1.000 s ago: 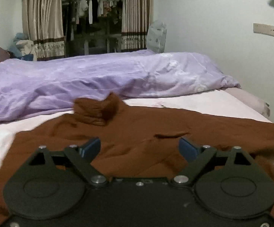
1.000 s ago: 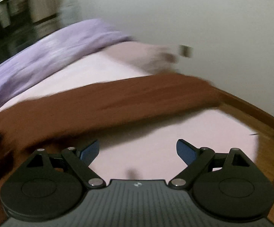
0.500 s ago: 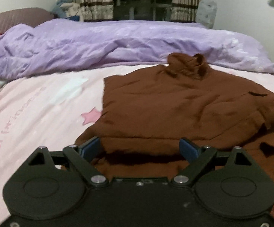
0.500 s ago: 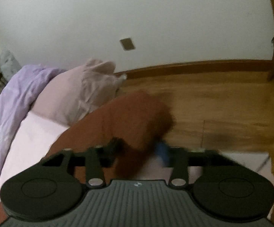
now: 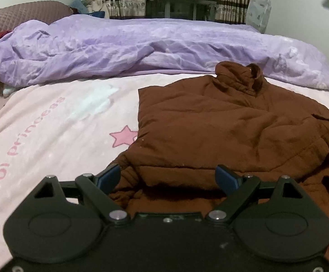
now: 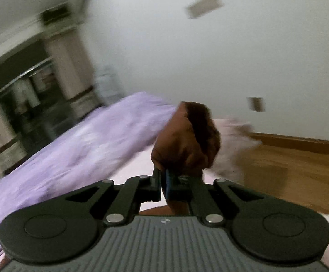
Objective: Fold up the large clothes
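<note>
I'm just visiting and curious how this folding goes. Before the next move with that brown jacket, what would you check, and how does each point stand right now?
1. Right gripper clamped on cloth: ok; its jaws have just closed on a bunch of the jacket.
2. Left gripper ready to grasp: ok; jaws wide, nothing pinched.
3. Left side of the jacket already folded over: ok; its edge looks straight.
4. Collar lying flat: not ok; it stands up, rumpled.
5. Sheet free beside the jacket: ok.
6. How much cloth the right gripper holds: cannot tell; the view is blurred.
</note>
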A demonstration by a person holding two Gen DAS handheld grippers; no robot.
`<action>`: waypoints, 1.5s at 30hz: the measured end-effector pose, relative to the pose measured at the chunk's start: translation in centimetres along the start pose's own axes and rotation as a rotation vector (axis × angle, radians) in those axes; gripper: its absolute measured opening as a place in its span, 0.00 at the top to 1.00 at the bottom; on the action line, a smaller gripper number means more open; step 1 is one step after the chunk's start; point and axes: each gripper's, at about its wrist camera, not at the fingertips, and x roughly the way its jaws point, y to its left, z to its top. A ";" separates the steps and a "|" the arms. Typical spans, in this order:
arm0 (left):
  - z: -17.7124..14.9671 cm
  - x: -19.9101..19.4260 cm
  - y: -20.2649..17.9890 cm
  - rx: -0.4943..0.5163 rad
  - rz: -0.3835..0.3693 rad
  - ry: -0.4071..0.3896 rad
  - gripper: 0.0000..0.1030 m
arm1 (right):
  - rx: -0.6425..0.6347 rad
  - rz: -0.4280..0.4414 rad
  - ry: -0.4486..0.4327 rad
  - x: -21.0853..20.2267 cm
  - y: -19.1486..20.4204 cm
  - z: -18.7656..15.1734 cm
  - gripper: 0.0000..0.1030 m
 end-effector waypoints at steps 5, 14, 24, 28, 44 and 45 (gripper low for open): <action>0.7 -0.2 0.7 -0.022 -0.012 -0.009 0.10 | -0.124 0.154 0.027 -0.9 9.5 -2.2 0.96; 1.3 -0.1 1.4 -0.024 -0.002 -0.024 0.10 | -0.167 0.399 0.091 -3.3 22.9 -7.5 0.96; 0.8 2.1 1.3 -0.025 0.004 0.014 0.10 | -0.187 0.585 0.213 -5.5 29.9 -13.9 0.97; 0.6 2.3 1.7 -0.036 0.016 0.025 0.10 | -0.201 0.588 0.285 -5.8 31.4 -17.3 0.96; -0.4 4.0 1.0 -0.003 0.073 0.073 0.10 | -0.199 0.563 0.574 -2.9 31.2 -26.8 0.86; -0.3 3.8 1.0 -0.004 0.074 0.072 0.10 | -0.206 0.575 0.579 -3.2 31.4 -26.2 0.85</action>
